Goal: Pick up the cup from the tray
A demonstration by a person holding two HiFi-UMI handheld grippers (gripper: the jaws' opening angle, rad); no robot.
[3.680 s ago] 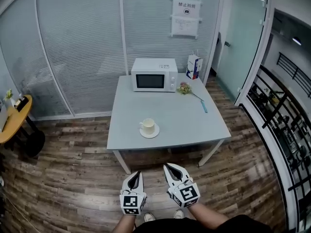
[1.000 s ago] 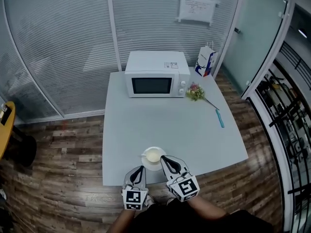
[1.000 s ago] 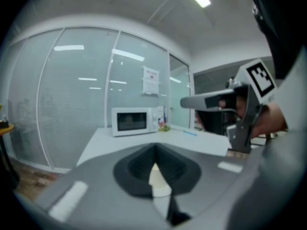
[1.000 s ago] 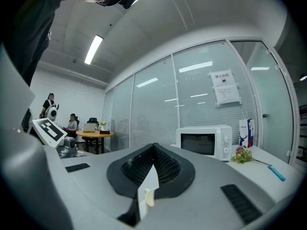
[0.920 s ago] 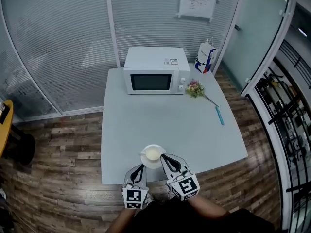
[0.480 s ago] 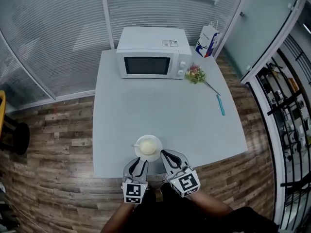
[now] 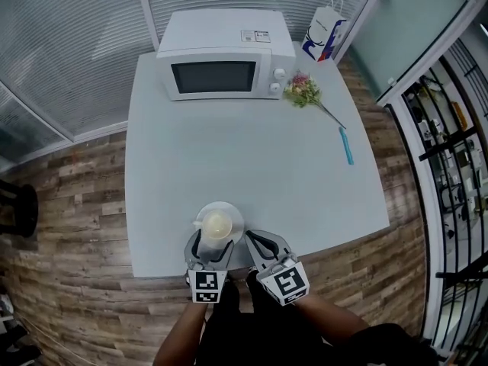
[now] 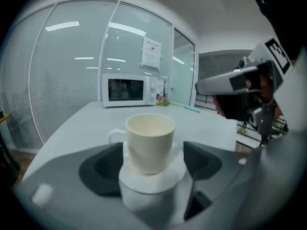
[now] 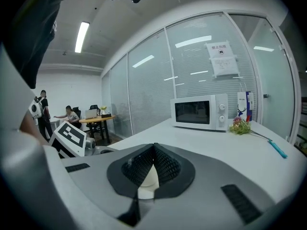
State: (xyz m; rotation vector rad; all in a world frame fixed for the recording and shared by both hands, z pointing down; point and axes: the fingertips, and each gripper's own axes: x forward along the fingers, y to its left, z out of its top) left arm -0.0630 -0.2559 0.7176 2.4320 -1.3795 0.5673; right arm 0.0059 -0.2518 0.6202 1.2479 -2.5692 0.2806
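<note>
A cream cup (image 7: 216, 225) stands on a white saucer (image 7: 232, 213) near the front edge of the grey table (image 7: 252, 166). My left gripper (image 7: 212, 245) is at the saucer's near side; its jaws have just been opening and now stand wide. In the left gripper view the cup (image 8: 149, 140) and saucer (image 8: 152, 175) sit between the dark pads (image 8: 103, 169), which do not touch them. My right gripper (image 7: 254, 240) hovers just right of the saucer, jaws shut tip to tip with nothing held; its pads (image 9: 165, 166) meet in its own view.
A white microwave (image 7: 225, 54) stands at the table's far side, with a blue-and-white carton (image 7: 324, 30), a small flower bunch (image 7: 303, 90) and a blue pen (image 7: 346, 145) to the right. Wooden floor and glass walls surround the table. People sit at a distant desk (image 9: 96, 120).
The view has closed in over the table. Both grippers have sunk to the table's near edge, and the left jaws have gone from shut to wide open round the saucer.
</note>
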